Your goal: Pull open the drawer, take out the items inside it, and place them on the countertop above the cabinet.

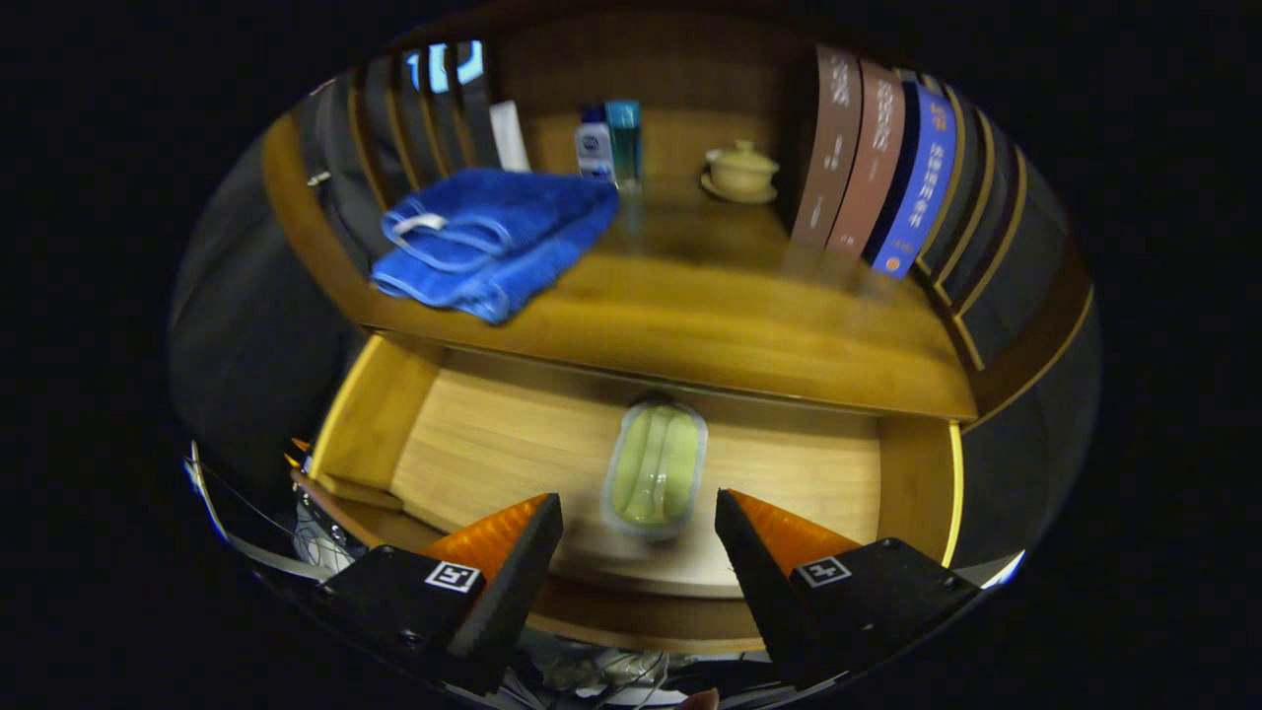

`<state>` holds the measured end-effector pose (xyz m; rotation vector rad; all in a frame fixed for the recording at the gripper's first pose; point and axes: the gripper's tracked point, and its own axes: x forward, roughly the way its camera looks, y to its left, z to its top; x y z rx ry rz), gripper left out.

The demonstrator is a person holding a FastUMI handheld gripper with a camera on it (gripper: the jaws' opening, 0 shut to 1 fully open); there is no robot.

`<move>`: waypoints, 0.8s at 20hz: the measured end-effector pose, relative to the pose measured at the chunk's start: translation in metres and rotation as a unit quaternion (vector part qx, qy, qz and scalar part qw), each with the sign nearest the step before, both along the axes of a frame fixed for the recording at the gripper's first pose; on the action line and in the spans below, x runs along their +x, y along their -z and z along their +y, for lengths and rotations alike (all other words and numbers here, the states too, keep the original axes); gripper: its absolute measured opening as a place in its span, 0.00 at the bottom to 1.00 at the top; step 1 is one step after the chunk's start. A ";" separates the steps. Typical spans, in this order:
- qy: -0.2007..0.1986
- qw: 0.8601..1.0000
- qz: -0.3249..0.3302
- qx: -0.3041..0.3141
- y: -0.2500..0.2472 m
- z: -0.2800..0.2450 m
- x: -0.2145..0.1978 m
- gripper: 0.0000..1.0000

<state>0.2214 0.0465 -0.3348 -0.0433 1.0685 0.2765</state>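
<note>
One box [655, 471] is seen lying in the open drawer [493, 444], just ahead of the claw [639, 518], which is held spread wide and empty, fingers flanking it.

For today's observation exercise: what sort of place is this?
Probably a mock home study: upright books and a folded blue towel on a wooden countertop; open gripper above a pulled-out drawer.

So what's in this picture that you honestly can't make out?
- Pale green container in the open drawer: its cloudy lid hides the contents.
- Drawer's back part: covered by the countertop.
- Bottles and lidded cup behind the blue towel: too small for detail.
- Books: spine print too small and blurred.
- Gripper: fingers open, short of the container; its body is cut off.
</note>
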 end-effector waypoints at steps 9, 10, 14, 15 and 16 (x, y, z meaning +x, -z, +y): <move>0.049 0.997 0.060 -0.020 0.064 0.001 0.018 0.41; 0.042 0.998 0.052 -0.016 0.060 0.001 0.023 0.31; 0.075 0.994 0.072 0.021 0.051 -0.004 0.016 0.19; 0.078 0.993 0.081 0.027 0.046 -0.007 0.013 0.19; 0.079 0.993 0.083 0.029 0.041 -0.011 0.010 0.19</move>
